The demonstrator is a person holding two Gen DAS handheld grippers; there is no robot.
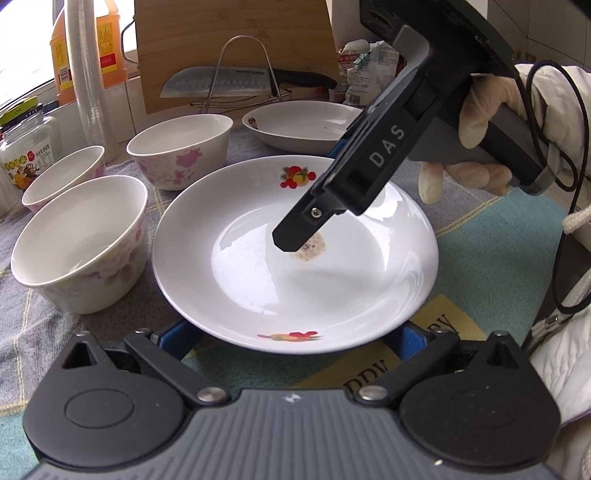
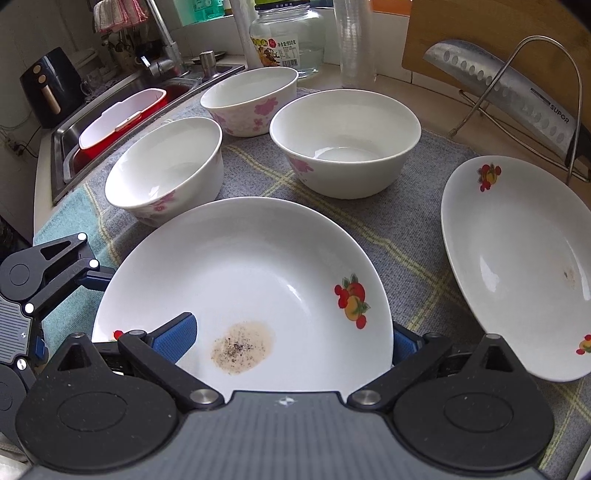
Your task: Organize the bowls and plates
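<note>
Plates and bowls sit spread on a grey checked cloth (image 2: 399, 229) beside the sink (image 2: 74, 147). I have the near plate (image 2: 251, 273), marked with a brown speckled stain (image 2: 242, 347), between both tools: my right gripper (image 2: 291, 336) has one blue pad over the rim on the inside and the other outside, though whether they actually pinch the plate I cannot tell. My left gripper (image 1: 295, 339) stands wide apart, its blue pads just showing at either side of the same plate's near edge. A second plate (image 2: 517, 266) lies to the right. Three flowered bowls (image 2: 343, 144) stand beyond, upright and apart. Farther back, a knife (image 2: 498, 85) leans on a wire rack before a wooden board (image 2: 480, 26).
</note>
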